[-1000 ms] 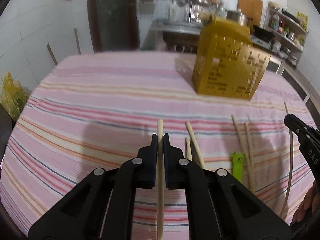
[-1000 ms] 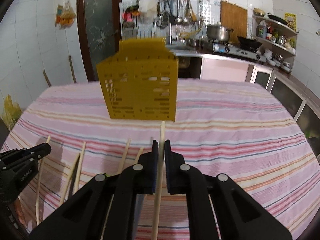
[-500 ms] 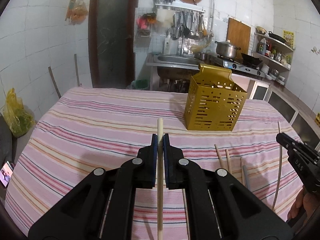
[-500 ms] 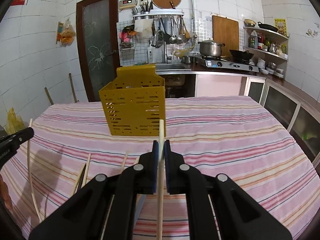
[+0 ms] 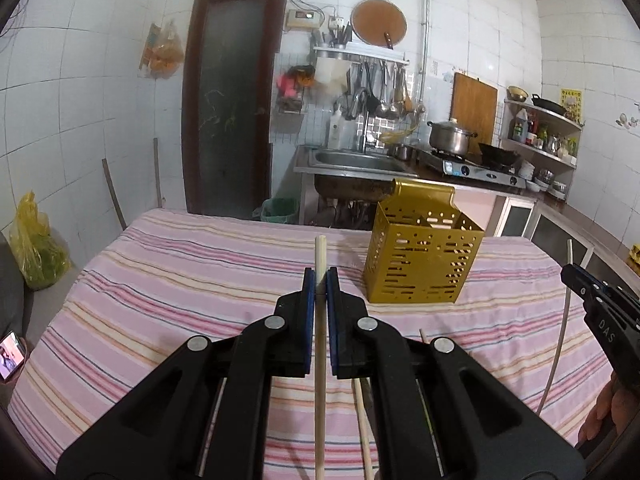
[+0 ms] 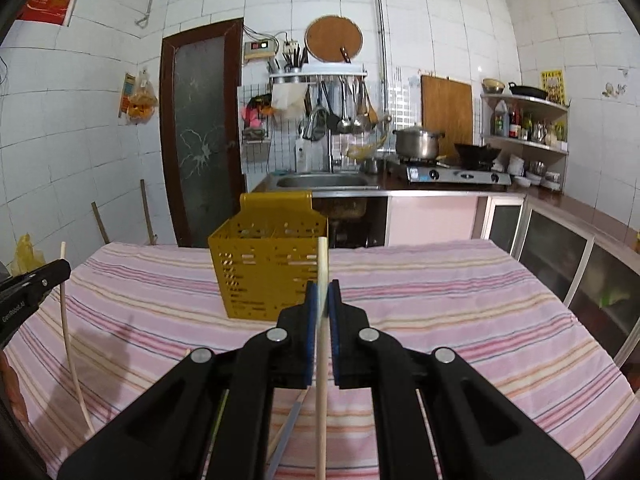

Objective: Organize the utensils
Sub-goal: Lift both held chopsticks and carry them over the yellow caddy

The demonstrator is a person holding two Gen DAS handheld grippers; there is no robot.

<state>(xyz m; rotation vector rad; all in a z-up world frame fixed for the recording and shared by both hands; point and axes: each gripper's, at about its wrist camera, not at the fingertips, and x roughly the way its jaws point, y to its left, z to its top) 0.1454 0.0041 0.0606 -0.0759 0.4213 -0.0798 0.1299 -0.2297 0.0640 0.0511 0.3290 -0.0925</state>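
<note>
My left gripper (image 5: 320, 280) is shut on a wooden chopstick (image 5: 320, 254), held upright above the striped table. My right gripper (image 6: 321, 293) is shut on another wooden chopstick (image 6: 322, 264), also upright. A yellow perforated utensil holder (image 5: 420, 258) stands on the table ahead and right of the left gripper; in the right wrist view the holder (image 6: 264, 276) is just ahead and left. The right gripper (image 5: 592, 300) shows at the left view's right edge, the left gripper (image 6: 36, 284) at the right view's left edge. More chopsticks (image 5: 362, 412) lie on the cloth below.
The table has a pink striped cloth (image 5: 192, 280). Behind it are a sink counter (image 5: 352, 160), a gas stove with a pot (image 5: 452, 140) and shelves (image 5: 540, 128). A yellow bag (image 5: 34, 244) sits left of the table. A grey utensil (image 6: 290, 424) lies under the right gripper.
Both grippers have risen and pulled back from the table with their chopsticks, now higher and farther from the holder. The loose chopsticks on the cloth have dropped mostly out of view.
</note>
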